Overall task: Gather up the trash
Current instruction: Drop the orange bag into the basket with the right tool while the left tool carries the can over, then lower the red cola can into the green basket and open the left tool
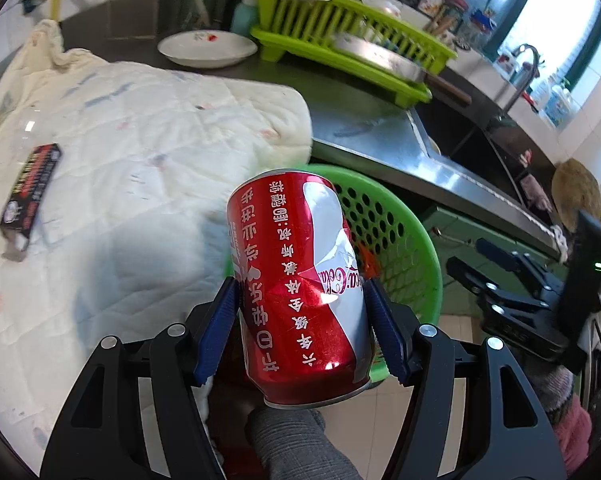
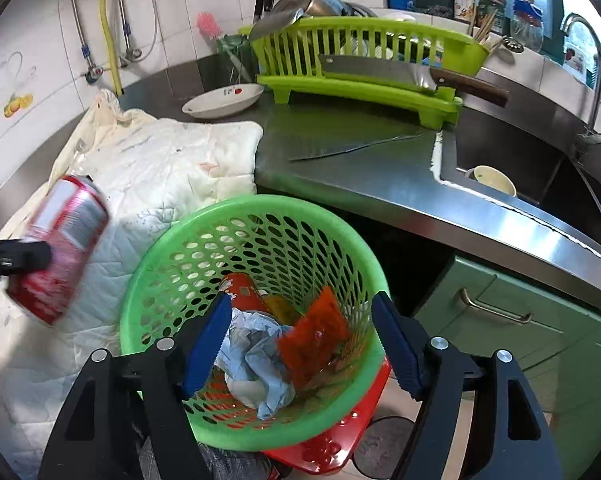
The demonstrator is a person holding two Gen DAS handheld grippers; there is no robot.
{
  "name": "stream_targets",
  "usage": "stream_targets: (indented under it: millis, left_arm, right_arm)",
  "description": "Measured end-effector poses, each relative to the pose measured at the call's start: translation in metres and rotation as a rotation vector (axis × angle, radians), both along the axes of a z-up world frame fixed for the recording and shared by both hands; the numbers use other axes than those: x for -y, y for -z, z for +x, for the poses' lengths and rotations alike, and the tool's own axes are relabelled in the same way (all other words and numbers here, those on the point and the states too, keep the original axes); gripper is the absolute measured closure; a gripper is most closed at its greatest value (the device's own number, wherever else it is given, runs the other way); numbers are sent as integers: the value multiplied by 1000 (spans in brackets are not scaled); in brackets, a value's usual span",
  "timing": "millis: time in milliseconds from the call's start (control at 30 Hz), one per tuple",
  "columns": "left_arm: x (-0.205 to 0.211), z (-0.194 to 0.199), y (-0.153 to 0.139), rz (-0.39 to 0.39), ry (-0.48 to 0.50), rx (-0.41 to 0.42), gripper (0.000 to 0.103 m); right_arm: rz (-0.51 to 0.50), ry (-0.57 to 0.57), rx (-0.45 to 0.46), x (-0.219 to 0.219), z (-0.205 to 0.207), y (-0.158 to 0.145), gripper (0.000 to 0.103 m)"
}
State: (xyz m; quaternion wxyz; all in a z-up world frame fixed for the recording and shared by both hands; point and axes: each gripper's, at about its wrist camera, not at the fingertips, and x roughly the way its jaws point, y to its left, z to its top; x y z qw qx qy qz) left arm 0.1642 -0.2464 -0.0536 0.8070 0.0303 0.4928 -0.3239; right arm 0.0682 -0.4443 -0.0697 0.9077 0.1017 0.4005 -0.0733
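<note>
A dented red cola can sits upside down between the blue pads of my left gripper, which is shut on it. The can hangs beside the green perforated basket, over the edge of a white quilted cloth. In the right wrist view the same can is blurred at the left. My right gripper stands open just above the basket, with nothing between its fingers. Inside lie crumpled blue paper, an orange wrapper and a red container. A black carton lies on the cloth.
Behind the basket runs a steel counter with a lime dish rack, a cleaver and a white plate. The sink with a cup is at the right. Green cabinet doors lie below.
</note>
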Motion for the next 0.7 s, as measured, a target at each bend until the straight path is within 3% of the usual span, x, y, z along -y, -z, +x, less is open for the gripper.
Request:
stream_targets:
  millis: [333,700]
  left_arm:
    - [61,-11,30,26,89,-45,38]
    - [77,-24,38,13,136,-64,35]
  right_arm:
    - [-32,24,45,13,-32,-12,23]
    - [-3,69,61,31,-58,-13,23]
